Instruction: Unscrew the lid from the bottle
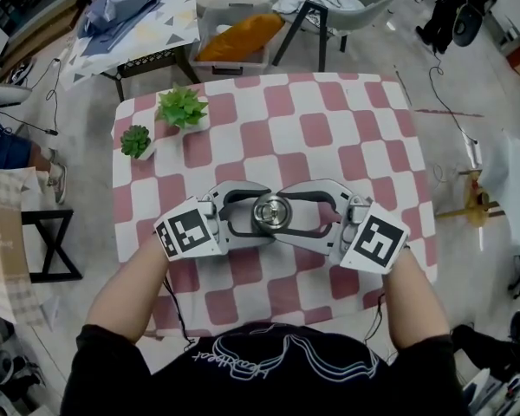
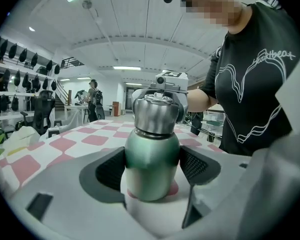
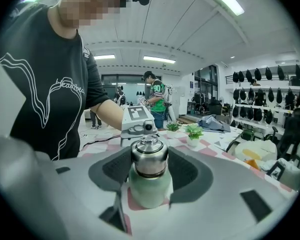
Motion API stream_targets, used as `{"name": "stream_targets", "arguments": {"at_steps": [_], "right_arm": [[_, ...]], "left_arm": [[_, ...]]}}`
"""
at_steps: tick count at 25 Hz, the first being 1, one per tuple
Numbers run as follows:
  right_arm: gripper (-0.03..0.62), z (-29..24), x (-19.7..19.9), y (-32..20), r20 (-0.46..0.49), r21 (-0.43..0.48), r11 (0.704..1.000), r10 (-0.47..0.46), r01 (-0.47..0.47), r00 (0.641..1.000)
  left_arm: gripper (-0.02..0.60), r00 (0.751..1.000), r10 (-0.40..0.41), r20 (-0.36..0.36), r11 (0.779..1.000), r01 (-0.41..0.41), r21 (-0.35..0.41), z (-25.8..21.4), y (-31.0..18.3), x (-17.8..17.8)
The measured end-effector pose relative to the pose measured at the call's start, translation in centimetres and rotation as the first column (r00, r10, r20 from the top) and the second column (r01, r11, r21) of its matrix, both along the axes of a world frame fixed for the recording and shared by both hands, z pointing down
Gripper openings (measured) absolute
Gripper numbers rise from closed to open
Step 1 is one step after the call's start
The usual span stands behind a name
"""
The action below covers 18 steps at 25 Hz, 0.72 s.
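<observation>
Pink-and-white checkered cloth (image 1: 329, 128) is covering a square table in a bright workshop with a pale grey floor, seen from above the person's head. Near the table's front edge, a small green metal bottle (image 2: 152, 159) is standing upright on the cloth. It is wearing a rounded silver steel lid (image 1: 271, 211) with a small knob on top. 2 grey hand-held grippers are meeting at the bottle from opposite sides.

The left gripper (image 2: 154, 166) is reaching in from the left. Its 2 black ribbed pads (image 2: 110, 169) are pressing on the bottle's green body below the lid, 1 on each side. The right gripper (image 3: 150, 170) is reaching in from the right, higher up. Its dark pads (image 3: 187, 171) are clasping the lid, which is sitting between them and touching both. Each gripper is carrying a white cube with black square markers, the left cube (image 1: 189, 230) and the right cube (image 1: 374, 243), just ahead of the person's forearms.

The person is wearing a black T-shirt with a white line drawing (image 1: 269, 362) and is standing close to the table's near edge.

At the table's far left corner, well apart from the bottle, 2 small leafy green plants in white pots are sitting side by side: a larger plant (image 1: 183, 109) and a smaller plant (image 1: 137, 140). Beyond the table, a white bin (image 1: 241, 35) is holding something orange.
</observation>
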State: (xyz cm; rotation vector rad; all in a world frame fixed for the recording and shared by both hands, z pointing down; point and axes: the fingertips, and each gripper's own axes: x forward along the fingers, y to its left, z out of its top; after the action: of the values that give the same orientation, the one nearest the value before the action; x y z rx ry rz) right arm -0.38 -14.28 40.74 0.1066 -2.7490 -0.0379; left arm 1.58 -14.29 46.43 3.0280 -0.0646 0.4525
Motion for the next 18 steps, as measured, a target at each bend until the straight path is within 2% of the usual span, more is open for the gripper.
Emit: {"name": "stream_targets", "arguments": {"at_steps": [6,11,14,18], "right_arm": [[0.24,0.24,0.05,-0.03,-0.004,-0.01,0.999,0.034,-0.034,0.999],[0.311,-0.62,0.2,0.25,0.06,0.001,0.991,0.136,-0.137,0.989],[0.314,-0.49,0.3,0.81,0.059,0.016,0.98,0.197,-0.199,0.979],[0.307,-0.15,0.57,0.85,0.054,0.018,0.948,0.316,-0.317,0.947]], "left_arm": [[0.345,0.999,-0.037,0.009,0.999,0.037,-0.003,0.16,-0.02,-0.01],[0.345,0.99,-0.141,0.028,0.99,0.141,-0.005,0.18,0.1,0.01],[0.345,0.969,-0.244,0.042,0.969,0.245,-0.011,0.3,0.13,-0.12],[0.345,0.916,-0.396,0.069,0.917,0.398,-0.016,0.42,0.23,-0.04]]}}
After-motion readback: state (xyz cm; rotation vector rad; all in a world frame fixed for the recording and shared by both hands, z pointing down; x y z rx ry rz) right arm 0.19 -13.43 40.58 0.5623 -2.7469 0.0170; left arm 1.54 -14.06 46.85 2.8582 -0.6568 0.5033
